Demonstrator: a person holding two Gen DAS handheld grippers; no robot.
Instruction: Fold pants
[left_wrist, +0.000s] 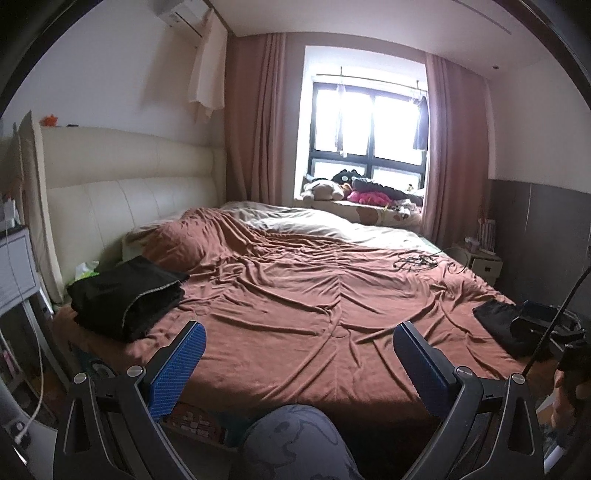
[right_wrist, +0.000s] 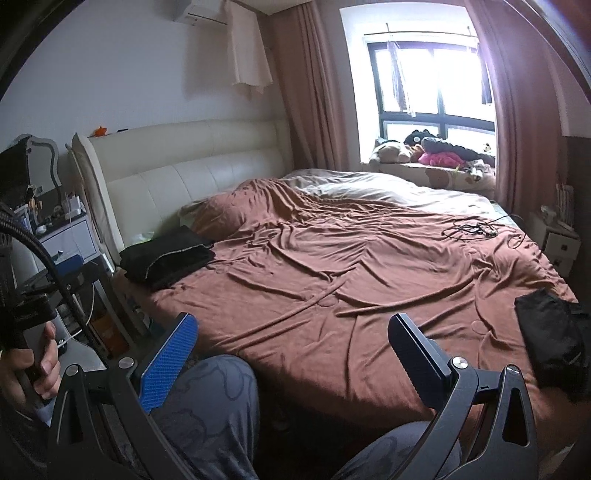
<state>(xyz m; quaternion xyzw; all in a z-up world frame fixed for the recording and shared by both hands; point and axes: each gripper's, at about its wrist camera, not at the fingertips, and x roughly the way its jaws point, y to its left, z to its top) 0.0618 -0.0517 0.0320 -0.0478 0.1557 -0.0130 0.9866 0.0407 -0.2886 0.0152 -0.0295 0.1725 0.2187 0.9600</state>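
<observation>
Two grippers hang over the near edge of the bed (left_wrist: 295, 295), both with fingers spread wide and nothing between them: the left gripper (left_wrist: 299, 332) and the right gripper (right_wrist: 291, 325). A folded black stack (left_wrist: 125, 295) lies on the brown cover near the headboard (left_wrist: 129, 184), at the left side. More black pants (right_wrist: 546, 332) lie loose at the bed's right edge, just right of the right gripper. A cable (left_wrist: 417, 262) sits on the far right part of the cover. The person's knee (left_wrist: 295, 435) in grey patterned trousers shows below the fingers.
</observation>
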